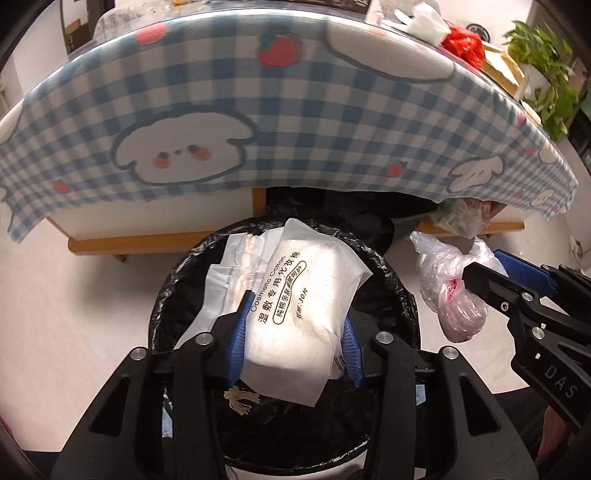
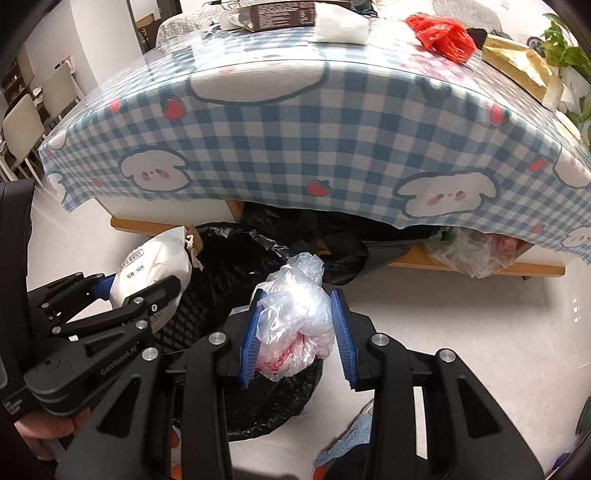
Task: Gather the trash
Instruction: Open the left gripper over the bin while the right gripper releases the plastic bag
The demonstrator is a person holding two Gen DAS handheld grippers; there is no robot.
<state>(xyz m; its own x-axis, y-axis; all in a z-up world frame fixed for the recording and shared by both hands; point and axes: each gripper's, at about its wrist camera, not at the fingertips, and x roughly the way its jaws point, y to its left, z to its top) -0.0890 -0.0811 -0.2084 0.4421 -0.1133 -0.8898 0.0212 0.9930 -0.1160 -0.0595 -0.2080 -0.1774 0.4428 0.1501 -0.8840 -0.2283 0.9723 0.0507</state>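
My left gripper (image 1: pixel 293 314) is shut on a white cosmetic cotton packet (image 1: pixel 299 317) and holds it right above a round bin lined with a black bag (image 1: pixel 173 291). The packet also shows in the right wrist view (image 2: pixel 151 273). My right gripper (image 2: pixel 297 321) is shut on a crumpled clear plastic bag with something pink inside (image 2: pixel 295 325), just right of the bin (image 2: pixel 221 266). In the left wrist view that bag (image 1: pixel 443 284) hangs from the right gripper's fingers (image 1: pixel 480 280) beside the bin's rim.
A table with a blue checked cloth (image 2: pixel 314 129) stands behind the bin. On it lie a red plastic bag (image 2: pixel 441 35), white tissue (image 2: pixel 341 26), a dark box (image 2: pixel 282 14) and a brown paper bag (image 2: pixel 517 62). More plastic bags (image 2: pixel 469 251) sit under the table. A plant (image 1: pixel 543 62) stands right.
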